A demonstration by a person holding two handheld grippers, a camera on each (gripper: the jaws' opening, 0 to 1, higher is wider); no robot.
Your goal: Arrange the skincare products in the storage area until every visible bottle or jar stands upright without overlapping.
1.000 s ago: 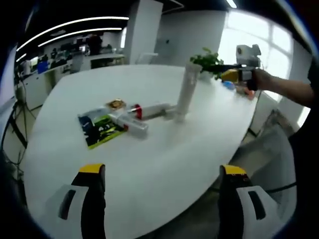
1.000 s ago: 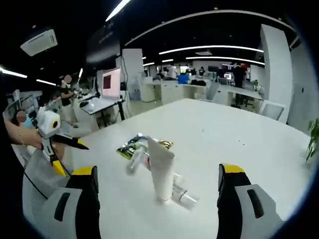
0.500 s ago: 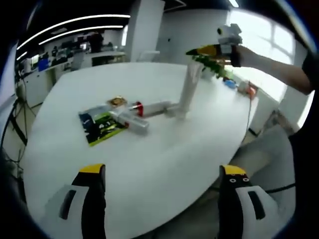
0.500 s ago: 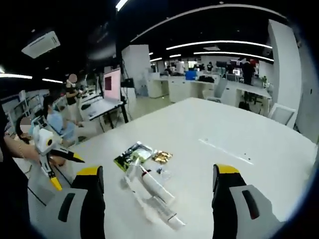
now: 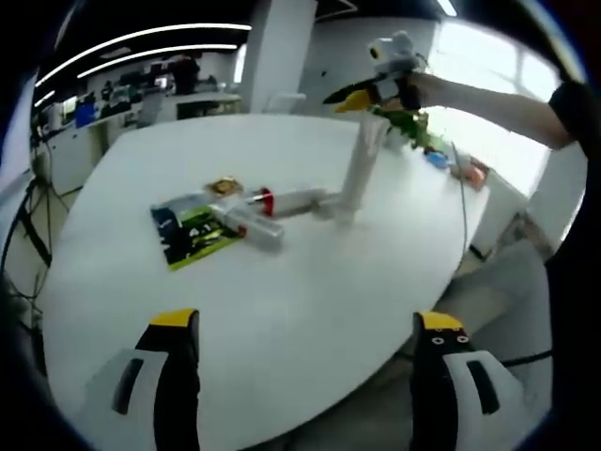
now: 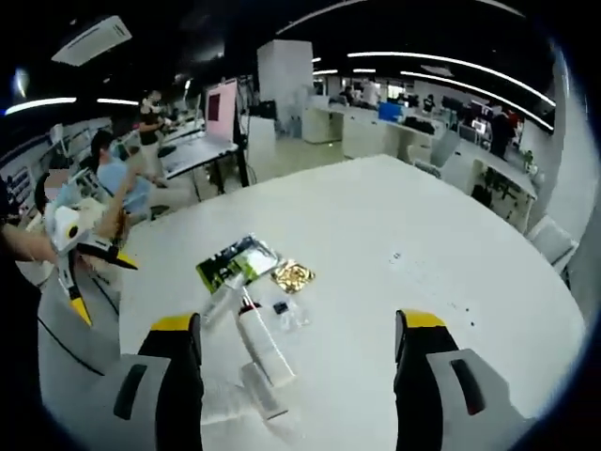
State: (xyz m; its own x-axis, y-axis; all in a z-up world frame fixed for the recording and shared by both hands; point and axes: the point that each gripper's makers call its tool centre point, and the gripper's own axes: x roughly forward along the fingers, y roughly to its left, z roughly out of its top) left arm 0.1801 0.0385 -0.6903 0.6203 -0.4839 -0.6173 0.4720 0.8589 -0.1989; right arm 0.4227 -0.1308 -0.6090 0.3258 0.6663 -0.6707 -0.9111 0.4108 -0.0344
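Right hand-held gripper (image 6: 291, 376) open above lying tubes (image 6: 265, 346).

A large white oval table (image 5: 310, 310) occupies the foreground. A green and black flat packet (image 5: 188, 237) lies on it, with a small gold foil sachet (image 5: 222, 188) just beside its far edge. A green potted plant (image 5: 413, 127) stands at the far right edge of the table, near bright windows (image 5: 488, 66). A white column (image 5: 277, 47) rises beyond the table. Rows of office desks (image 6: 376, 132) and long ceiling light strips (image 6: 451, 66) fill the far background.
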